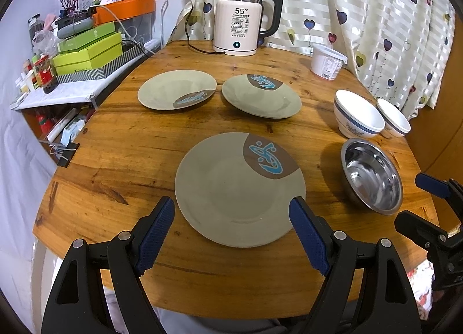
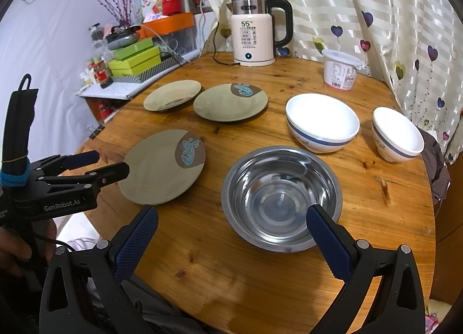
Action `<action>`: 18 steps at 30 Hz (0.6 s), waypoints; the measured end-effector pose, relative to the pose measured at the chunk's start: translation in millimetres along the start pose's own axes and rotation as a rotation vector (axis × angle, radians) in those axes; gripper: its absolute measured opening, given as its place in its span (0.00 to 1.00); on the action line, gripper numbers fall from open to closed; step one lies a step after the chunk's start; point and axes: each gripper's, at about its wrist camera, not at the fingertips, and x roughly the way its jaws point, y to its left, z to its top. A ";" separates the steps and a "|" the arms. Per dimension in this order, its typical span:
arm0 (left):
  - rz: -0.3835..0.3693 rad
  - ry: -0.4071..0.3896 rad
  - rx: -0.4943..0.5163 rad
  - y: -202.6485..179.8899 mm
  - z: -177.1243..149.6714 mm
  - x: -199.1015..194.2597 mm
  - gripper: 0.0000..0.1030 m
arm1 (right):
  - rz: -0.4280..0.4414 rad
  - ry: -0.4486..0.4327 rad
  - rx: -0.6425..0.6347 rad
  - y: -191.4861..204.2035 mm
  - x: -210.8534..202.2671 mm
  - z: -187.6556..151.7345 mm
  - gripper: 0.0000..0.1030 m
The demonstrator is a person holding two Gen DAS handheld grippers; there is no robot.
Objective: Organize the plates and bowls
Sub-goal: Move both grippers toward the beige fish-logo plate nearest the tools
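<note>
Left gripper (image 1: 231,212) jaws released, straddling beige round ceramic plate (image 1: 231,189) nr table (image 1: 115,166) front edge; right gripper (image 2: 231,227) likewise over steel bowl (image 2: 277,189). Pinch rim squarely, lift level.

Kettle (image 1: 241,27) reading 55, white lidded tub (image 1: 327,60), heart-print curtain (image 1: 376,16), perhaps gift boxes (image 1: 89,52) aside.
</note>
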 end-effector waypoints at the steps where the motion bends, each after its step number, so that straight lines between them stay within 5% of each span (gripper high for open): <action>1: 0.000 0.002 -0.002 0.3 -0.3 0.7 0.79 | 0.000 0.000 0.000 -0.2 0.0 0.0 1.00; 18: -0.014 0.009 -0.030 8.7 -2.0 4.4 0.79 | 0.007 0.013 -0.011 9.4 5.5 2.5 1.00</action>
